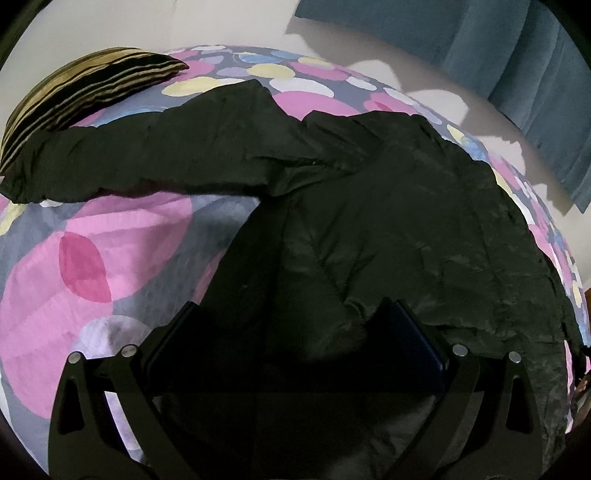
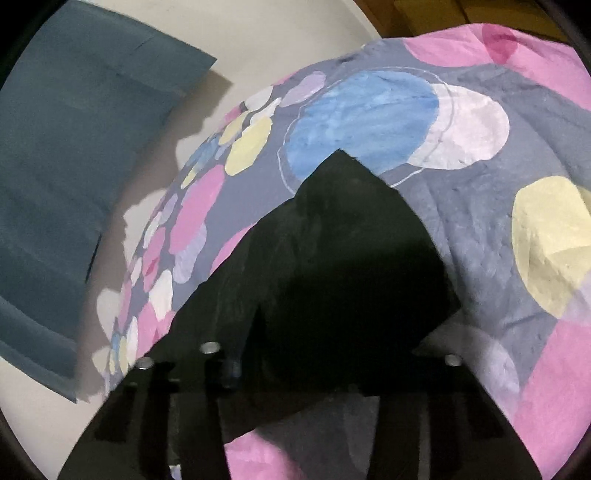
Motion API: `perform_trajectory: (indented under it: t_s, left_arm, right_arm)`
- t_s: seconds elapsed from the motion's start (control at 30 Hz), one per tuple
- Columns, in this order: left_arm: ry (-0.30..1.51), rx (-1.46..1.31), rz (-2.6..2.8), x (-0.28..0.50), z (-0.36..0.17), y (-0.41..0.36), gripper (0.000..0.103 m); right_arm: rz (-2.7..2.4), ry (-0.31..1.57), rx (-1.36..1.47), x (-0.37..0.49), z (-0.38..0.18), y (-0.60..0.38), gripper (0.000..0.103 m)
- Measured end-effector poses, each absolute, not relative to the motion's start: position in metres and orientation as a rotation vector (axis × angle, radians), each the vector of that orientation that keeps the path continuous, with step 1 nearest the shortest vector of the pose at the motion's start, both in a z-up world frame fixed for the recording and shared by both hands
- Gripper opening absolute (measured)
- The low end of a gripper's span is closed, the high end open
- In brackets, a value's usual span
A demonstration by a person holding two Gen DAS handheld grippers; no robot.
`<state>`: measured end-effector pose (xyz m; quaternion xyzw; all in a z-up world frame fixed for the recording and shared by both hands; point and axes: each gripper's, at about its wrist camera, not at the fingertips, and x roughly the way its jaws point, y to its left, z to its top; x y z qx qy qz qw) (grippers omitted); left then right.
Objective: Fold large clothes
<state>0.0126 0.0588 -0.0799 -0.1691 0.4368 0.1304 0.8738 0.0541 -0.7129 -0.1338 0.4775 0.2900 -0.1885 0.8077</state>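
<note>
Across the bed, on a duvet (image 1: 110, 236) printed with pink, blue, yellow and white circles over grey, a large black jacket (image 1: 406, 221) lay spread; its body ran from the lower middle of the left wrist view toward the right edge of the bed, and one sleeve (image 1: 129, 158) stretched away to the left, its cuff end resting just beside a gold-and-black striped cushion (image 1: 85, 96); behind the bed stood a pale wall (image 1: 110, 26) with a teal curtain (image 1: 517, 74) hanging at the upper right. The left gripper (image 1: 291, 314) hung low over the hem region of the jacket, its two dark fingers (image 1: 410, 325) standing well apart with black fabric lying between them and bunched against the right one; the pads did not press on the cloth, so that tong was released. From the right wrist view, a pointed corner of the jacket (image 2: 343, 236) rose over the duvet (image 2: 480, 221), with the curtain (image 2: 74, 147) at the left; the right gripper (image 2: 325, 354) was blurred and dark against the cloth, its jaws drawn narrow, and black fabric appeared to sit between them; whether the pads truly gripped it could not be told.
</note>
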Motion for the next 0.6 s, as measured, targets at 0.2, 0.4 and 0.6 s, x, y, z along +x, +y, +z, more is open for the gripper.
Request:
perform_trajectory:
  t_s: [0.2,0.4,0.6]
  left_arm:
    - [0.922,-0.356,0.281,0.014,-0.084,0.060,0.101]
    - [0.912,-0.361,0.273,0.013,-0.083,0.062,0.101]
    - [0.865,-0.409,0.236,0.002,-0.074,0.068,0.101]
  right_arm:
    - [-0.347,0.555,0.962,0.056,-0.104,-0.695,0.011]
    - [-0.190,0.504,0.802,0.079,-0.041,-0.631,0.010]
    - [-0.007,0.515,0.624,0.118,0.006,-0.533,0.010]
